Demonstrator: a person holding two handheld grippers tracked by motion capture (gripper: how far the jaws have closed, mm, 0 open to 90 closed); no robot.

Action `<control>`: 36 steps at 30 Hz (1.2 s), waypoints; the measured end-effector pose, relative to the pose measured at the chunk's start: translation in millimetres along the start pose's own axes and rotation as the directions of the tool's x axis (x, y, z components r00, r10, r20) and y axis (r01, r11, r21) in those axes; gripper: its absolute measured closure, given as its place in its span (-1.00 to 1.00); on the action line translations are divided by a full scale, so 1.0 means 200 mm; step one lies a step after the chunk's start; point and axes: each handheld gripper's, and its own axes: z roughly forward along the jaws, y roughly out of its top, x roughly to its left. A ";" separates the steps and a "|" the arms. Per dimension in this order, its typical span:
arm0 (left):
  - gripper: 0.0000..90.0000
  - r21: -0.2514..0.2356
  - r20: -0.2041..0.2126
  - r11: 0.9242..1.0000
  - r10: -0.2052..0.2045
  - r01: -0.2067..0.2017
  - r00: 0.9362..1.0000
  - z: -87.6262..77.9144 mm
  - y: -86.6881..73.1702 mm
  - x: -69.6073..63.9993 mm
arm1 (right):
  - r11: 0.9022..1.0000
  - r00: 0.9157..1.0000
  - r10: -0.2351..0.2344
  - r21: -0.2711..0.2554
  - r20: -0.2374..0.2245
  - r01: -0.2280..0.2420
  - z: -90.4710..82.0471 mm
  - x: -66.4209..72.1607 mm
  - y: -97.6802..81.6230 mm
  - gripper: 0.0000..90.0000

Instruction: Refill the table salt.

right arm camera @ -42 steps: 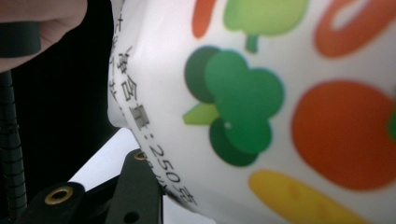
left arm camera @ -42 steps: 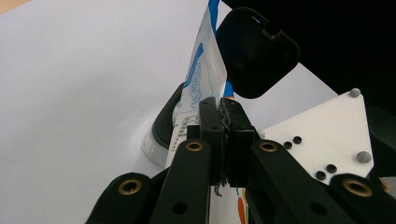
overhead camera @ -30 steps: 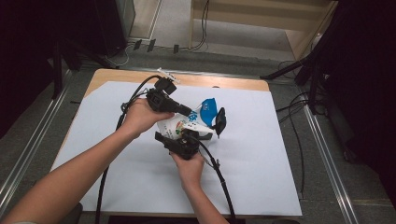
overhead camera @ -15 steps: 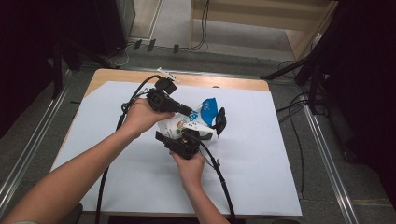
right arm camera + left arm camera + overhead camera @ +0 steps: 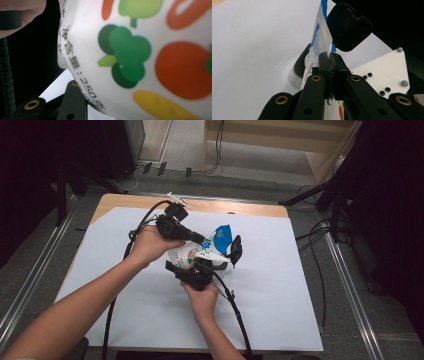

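Nothing has shifted since the earlier frames. A white pouch [image 5: 192, 254] printed with vegetables is kept above the table [image 5: 280, 285]; its contents cannot be seen. Its blue top edge [image 5: 318, 41] is pinched between the clenched jaws of the left gripper [image 5: 202, 241], pointing up beyond them. The right gripper [image 5: 200, 269] is seen grasping the pouch's body.

White pouch [image 5: 140, 50], right gripper view: black print runs along its left edge, lower left of frame. Readable part: ":250" followed by Chinese character, likely 克; Chinese characters before colon, one looks like 含 and 量, rest blurred. Same pouch [image 5: 318, 47], left gripper view, centre of frame: blue printing on white, too small to read. High view: pouch [image 5: 192, 254] markings not legible.
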 end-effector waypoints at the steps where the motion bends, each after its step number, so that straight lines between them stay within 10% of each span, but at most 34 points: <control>1: 1.00 -0.003 0.001 1.000 -0.001 0.001 1.000 0.00 0.00 0.00 | 1.000 1.000 0.002 -0.001 0.000 -0.002 0.00 0.00 0.00 0.38; 36: 1.00 0.008 -0.003 1.000 -0.009 0.009 1.000 0.01 0.00 0.00 | 1.000 1.000 0.018 -0.018 0.001 -0.018 0.01 0.00 0.00 0.38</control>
